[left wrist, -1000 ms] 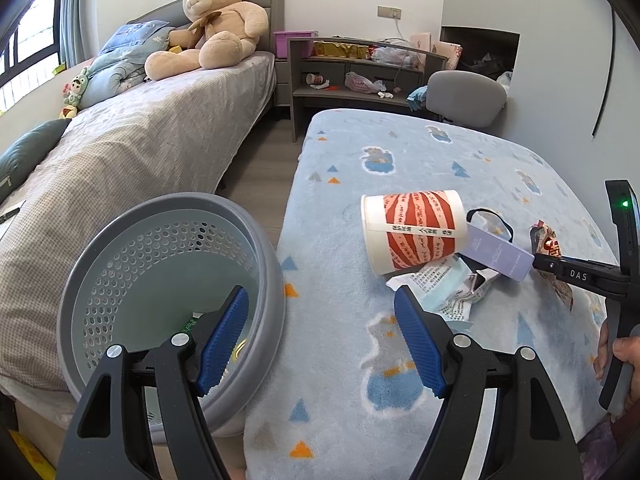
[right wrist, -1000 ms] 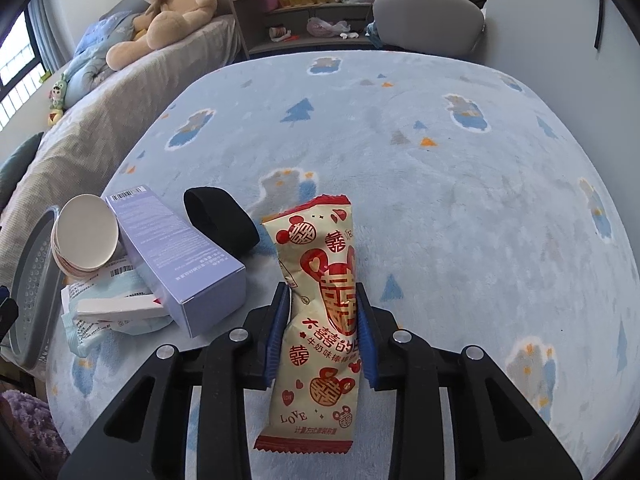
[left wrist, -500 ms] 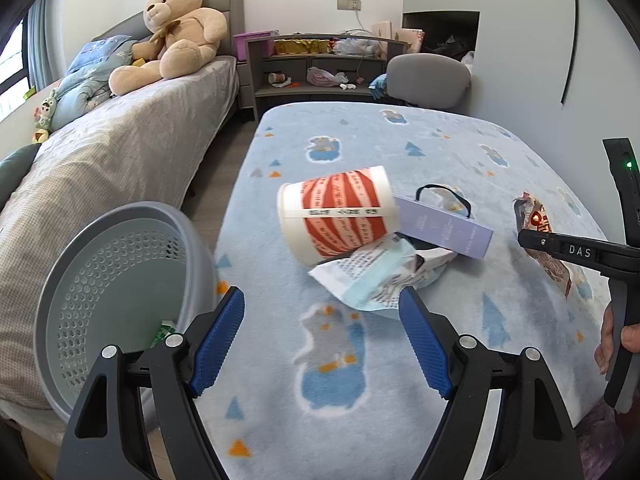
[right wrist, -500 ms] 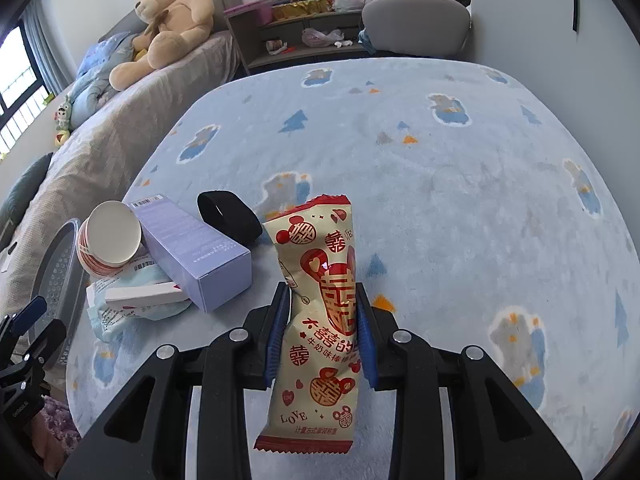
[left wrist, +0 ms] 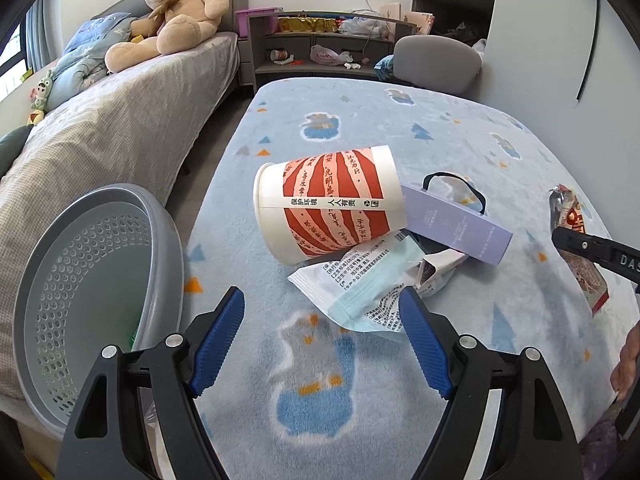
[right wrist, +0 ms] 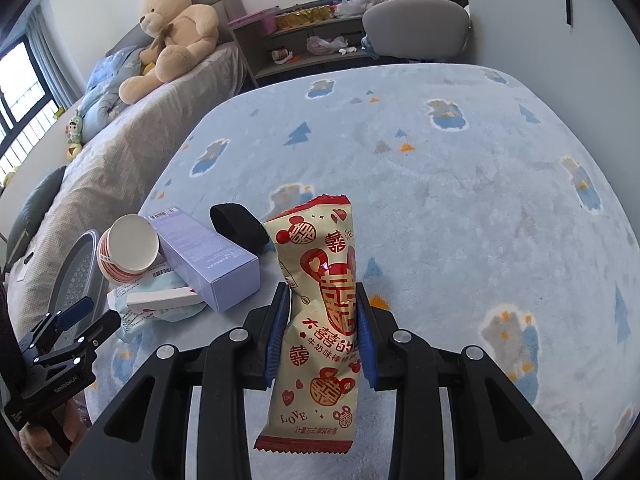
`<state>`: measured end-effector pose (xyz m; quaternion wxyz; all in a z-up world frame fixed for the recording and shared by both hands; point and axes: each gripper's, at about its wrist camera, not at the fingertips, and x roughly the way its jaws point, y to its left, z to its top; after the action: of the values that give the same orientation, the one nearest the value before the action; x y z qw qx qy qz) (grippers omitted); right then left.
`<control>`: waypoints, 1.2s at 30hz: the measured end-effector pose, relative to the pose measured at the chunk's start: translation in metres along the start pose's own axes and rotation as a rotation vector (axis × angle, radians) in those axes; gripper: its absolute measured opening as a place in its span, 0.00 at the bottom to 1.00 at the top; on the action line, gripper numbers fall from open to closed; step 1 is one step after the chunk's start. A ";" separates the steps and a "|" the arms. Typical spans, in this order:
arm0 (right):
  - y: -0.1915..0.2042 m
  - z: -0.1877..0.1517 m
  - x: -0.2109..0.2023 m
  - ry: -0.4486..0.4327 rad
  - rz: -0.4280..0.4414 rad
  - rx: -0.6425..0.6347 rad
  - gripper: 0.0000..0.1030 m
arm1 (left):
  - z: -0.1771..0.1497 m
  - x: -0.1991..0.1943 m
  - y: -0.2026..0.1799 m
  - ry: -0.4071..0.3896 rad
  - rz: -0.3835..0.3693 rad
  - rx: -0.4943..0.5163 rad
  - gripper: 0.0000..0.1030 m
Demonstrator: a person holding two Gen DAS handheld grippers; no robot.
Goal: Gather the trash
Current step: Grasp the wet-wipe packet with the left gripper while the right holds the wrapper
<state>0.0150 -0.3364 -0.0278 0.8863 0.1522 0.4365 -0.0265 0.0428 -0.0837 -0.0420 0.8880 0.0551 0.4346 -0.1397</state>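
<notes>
The grey perforated basket [left wrist: 96, 288] waits at 9 o'clock beside the table edge, likely to receive trash. The left gripper [left wrist: 320, 332] is spread wide, empty, facing the paper cup [left wrist: 328, 204] at 12 o'clock. The right gripper [right wrist: 322, 332] pinches the snack wrapper [right wrist: 320, 304] at mid-length, its long axis pointing to 12 o'clock.

One cup [left wrist: 328, 204]. One box [left wrist: 456, 224]. One mask packet [left wrist: 368, 288]. One snack wrapper [right wrist: 320, 304]. One black band [right wrist: 238, 226]. One basket [left wrist: 80, 280]. One teddy bear [left wrist: 176, 12]. One chair [left wrist: 436, 62]. Two grippers [left wrist: 320, 336] [right wrist: 320, 336].
</notes>
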 end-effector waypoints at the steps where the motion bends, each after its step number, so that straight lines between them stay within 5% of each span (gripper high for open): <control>1: 0.001 0.000 -0.001 -0.002 0.003 -0.003 0.30 | 0.000 0.002 -0.001 0.005 0.002 0.001 0.74; 14: 0.001 0.000 -0.004 -0.004 0.009 -0.001 0.31 | 0.004 0.021 -0.004 0.027 -0.075 -0.008 0.73; 20: 0.001 0.000 -0.004 -0.005 0.009 0.000 0.31 | 0.004 0.018 -0.008 0.015 -0.122 -0.001 0.55; 36: 0.001 0.000 -0.005 -0.005 0.009 0.000 0.31 | -0.020 -0.009 -0.015 0.013 -0.145 0.037 0.41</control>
<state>0.0121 -0.3358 -0.0241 0.8874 0.1542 0.4337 -0.0228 0.0180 -0.0915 -0.0470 0.8715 0.0410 0.4407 -0.2113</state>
